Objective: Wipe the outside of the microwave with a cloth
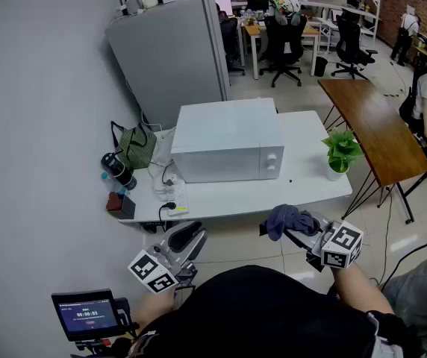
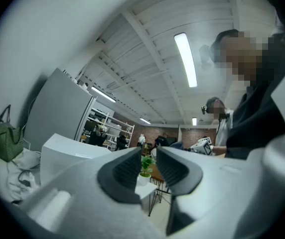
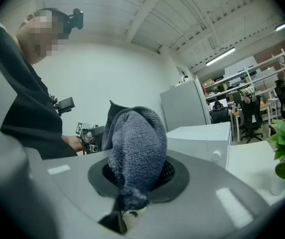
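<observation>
Blue-grey knitted cloth [image 3: 135, 148] sits bunched in the right claw [image 1: 282, 231], whose jaws are clamped on its lower end. In the right gripper view the wad stands up out of the dark ribbed pads, its long axis running along the jaws, with a rounded top and a thin twisted tail below. That claw is held low in front of the person's dark torso, angled forward and to the left, its marker cube nearest the wrist. It is short of the surface [image 1: 303, 189].

On the other side, the left claw [image 2: 149, 158] points forward and a little right. Its grey jaws are slightly apart with nothing between them.

Beyond both stands the white, flat-topped surface. On it is the microwave [image 1: 228, 142], a white box with smooth panels. Its long axis lies left to right along the surface, and its door faces the person, with two round knobs [image 1: 271, 161] at the right end. A small potted plant [image 1: 342, 151] stands to its right, apart from it. A green bag [image 1: 135, 146] slumps at the left edge. Farther back rises a tall grey cabinet [image 1: 172, 51].
</observation>
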A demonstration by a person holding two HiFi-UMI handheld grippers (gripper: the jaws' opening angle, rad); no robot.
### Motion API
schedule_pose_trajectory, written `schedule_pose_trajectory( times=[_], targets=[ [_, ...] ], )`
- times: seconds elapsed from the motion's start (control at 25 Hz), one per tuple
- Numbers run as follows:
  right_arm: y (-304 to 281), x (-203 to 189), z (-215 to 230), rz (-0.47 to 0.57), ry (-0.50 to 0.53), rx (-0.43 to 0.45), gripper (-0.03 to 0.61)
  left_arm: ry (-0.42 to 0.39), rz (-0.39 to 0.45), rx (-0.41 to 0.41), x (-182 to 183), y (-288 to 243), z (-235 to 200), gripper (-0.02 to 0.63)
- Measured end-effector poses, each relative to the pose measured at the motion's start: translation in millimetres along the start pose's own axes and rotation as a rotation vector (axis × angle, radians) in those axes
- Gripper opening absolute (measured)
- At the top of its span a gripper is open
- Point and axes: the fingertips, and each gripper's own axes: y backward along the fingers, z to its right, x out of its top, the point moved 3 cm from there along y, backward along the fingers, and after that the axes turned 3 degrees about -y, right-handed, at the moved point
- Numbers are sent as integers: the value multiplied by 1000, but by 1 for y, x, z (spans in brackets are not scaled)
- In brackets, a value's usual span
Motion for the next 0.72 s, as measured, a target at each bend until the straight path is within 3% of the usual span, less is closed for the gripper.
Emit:
schedule_pose_trajectory(
  times=[0.36,0.72],
  targets=[
    [-21,7,30,-28,26,27,69,8,-7,29,-3,-17,-21,97],
    [-151,40,72,-78,64,-43,69,42,30,-49,13,-18,-163,91]
  ],
)
